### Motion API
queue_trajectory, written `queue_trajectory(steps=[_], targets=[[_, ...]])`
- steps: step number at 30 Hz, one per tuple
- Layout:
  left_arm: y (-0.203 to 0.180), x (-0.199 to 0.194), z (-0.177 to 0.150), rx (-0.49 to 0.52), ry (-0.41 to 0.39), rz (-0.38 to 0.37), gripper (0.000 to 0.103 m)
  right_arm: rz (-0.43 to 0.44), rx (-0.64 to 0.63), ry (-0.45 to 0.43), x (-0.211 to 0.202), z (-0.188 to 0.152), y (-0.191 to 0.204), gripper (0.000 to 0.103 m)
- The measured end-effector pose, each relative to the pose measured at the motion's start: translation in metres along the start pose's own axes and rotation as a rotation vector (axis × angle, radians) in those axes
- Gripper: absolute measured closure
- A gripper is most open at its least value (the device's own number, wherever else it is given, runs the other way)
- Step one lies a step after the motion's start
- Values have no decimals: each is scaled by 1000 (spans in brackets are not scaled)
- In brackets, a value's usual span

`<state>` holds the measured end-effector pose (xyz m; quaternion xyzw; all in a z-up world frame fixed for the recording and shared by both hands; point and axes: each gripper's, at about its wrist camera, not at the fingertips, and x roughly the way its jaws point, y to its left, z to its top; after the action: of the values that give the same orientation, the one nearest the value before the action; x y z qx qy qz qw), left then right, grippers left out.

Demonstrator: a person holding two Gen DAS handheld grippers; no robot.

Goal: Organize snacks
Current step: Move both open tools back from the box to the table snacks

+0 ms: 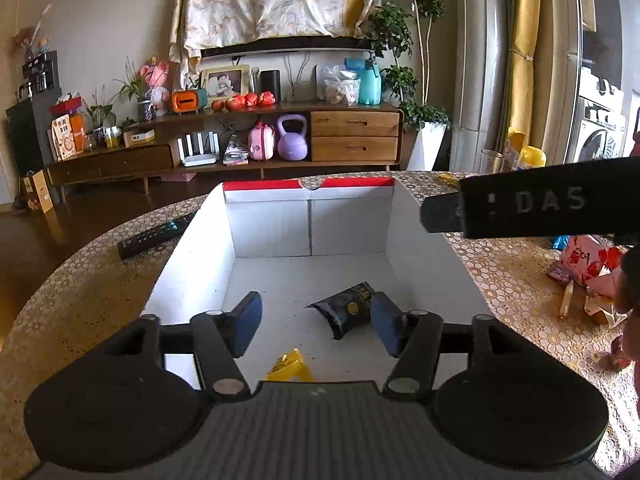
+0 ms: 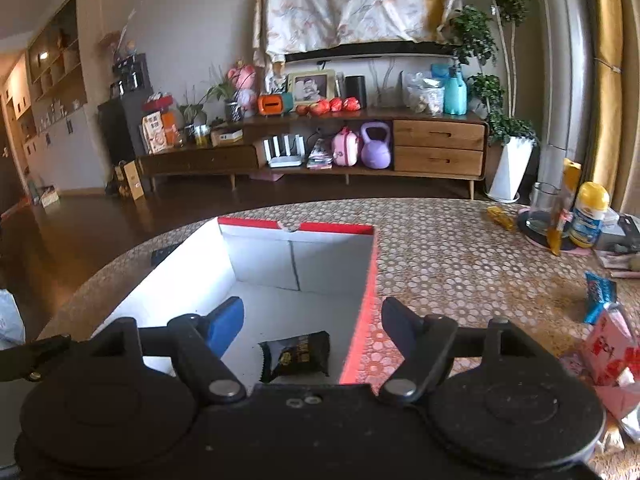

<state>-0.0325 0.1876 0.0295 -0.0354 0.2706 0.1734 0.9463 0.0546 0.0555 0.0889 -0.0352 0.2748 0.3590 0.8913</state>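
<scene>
A white cardboard box (image 1: 272,224) with a red rim stands on the round table. A black snack packet (image 1: 348,308) lies on its floor, and a yellow packet (image 1: 290,368) shows just in front of it. My left gripper (image 1: 316,320) hangs open over the box, its blue pads apart and touching nothing. In the right wrist view the same box (image 2: 260,256) and black packet (image 2: 296,354) sit below my right gripper (image 2: 314,316). It is open and empty, with one finger over the box and the other outside the red right wall.
A remote control (image 1: 156,234) lies left of the box. Right of it are a pink-red packet (image 2: 608,344), a blue packet (image 2: 598,292), a yellow wrapper (image 2: 500,216), a glass (image 2: 544,208) and a yellow-capped bottle (image 2: 590,216). The other tool's black body (image 1: 520,208) crosses the left view.
</scene>
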Motion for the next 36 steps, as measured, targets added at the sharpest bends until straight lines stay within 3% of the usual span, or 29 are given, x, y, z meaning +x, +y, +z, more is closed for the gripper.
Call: queue_trajectory(steps=[6,16,21,36], targets=[[-14,-7,3,11,-25,-5,23,-14,43,-33,-20,-5,-15,25],[-43,-15,7,43,-52,-39,14,-58,94,-86,-55,-20,-43,24],[-55,-20,8,59,-67,-47,4,-89,122,-98,-67,-29,-57,21],[-115,-27,10,131,-88,-157,3,-221,224,-118,-103,-70,-118,16]])
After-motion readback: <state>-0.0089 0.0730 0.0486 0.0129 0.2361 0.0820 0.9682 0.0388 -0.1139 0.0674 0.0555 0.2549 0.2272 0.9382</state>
